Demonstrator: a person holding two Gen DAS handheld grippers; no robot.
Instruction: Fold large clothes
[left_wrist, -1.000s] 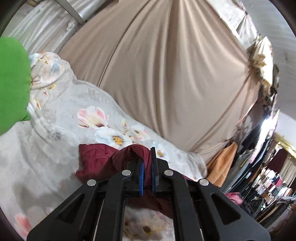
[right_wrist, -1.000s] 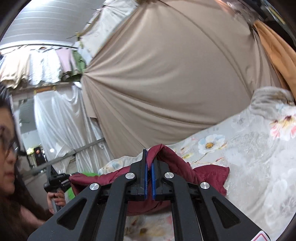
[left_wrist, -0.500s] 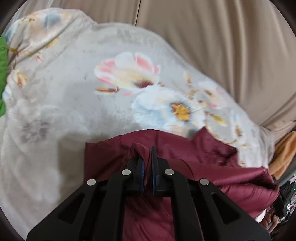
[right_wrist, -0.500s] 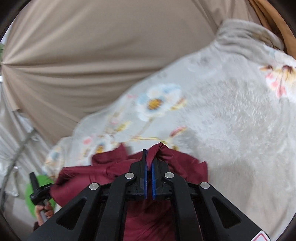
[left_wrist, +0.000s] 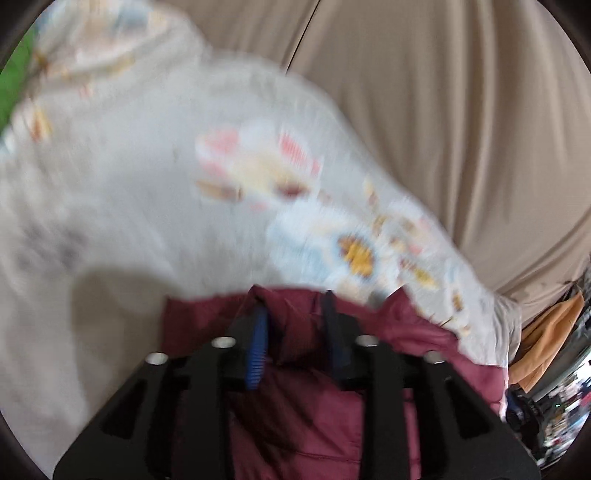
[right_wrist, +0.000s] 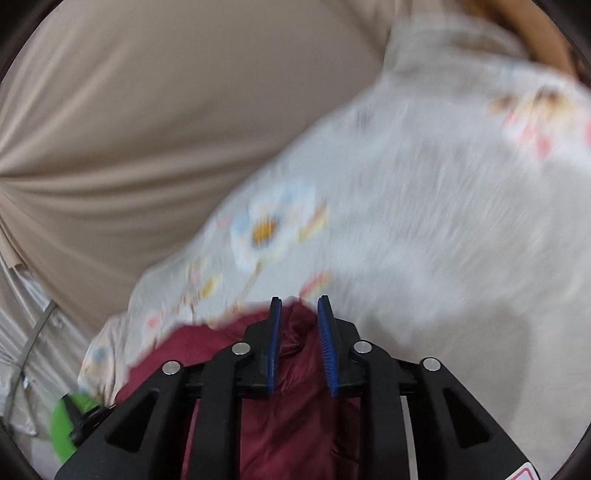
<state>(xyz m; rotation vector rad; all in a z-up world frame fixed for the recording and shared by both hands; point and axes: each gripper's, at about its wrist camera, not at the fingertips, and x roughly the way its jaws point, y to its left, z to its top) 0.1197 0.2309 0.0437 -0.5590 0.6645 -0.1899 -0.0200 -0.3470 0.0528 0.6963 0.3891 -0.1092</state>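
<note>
A maroon padded garment lies on a pale floral blanket, filling the lower part of both views. My left gripper hangs just over its far edge. Its jaws are opening, and a raised fold of the garment sits loose between them, clear of the blue pads. My right gripper is over another edge of the same garment. Its jaws are also opening, with a ridge of fabric between the blue pads. Both views are blurred by motion.
The floral blanket spreads wide beyond the garment. A beige curtain hangs behind it. An orange cloth hangs at the right. Something green shows at the lower left of the right wrist view.
Both grippers came down to the blanket with the maroon garment pinched in them. Since half a second ago both pairs of jaws have parted and let the folds go.
</note>
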